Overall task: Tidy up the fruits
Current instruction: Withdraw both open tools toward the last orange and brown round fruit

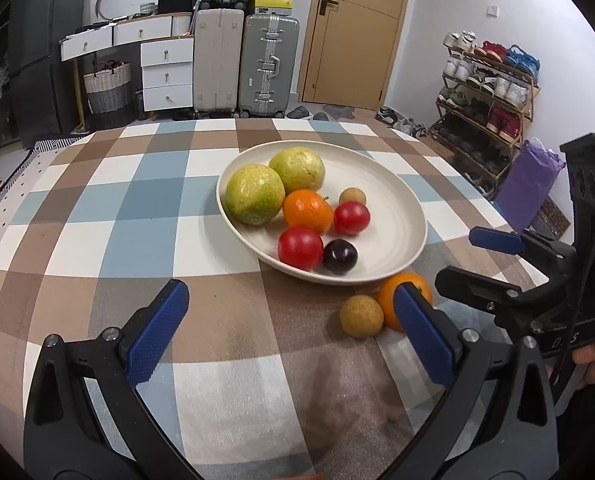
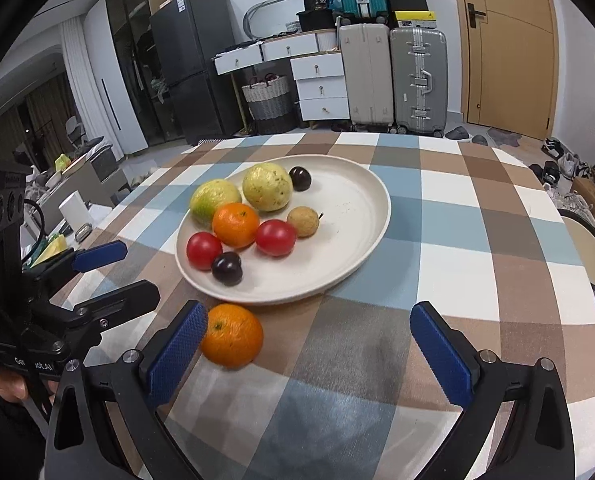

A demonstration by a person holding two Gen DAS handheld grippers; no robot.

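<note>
Hiding part of orange (image 1: 389, 300), perhaps touching plate (image 1: 401, 216)

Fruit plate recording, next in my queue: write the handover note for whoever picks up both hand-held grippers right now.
Left hand-held gripper: open, empty, over the checked tablecloth.
Right hand-held gripper: open, empty; one pad sits just beside the loose orange, no grip.
On the white plate: two yellow-green fruits, an orange, two red fruits, two dark plums and a small tan fruit.
Left: the loose orange and the loose tan fruit, both on the cloth by the plate's near rim.
</note>
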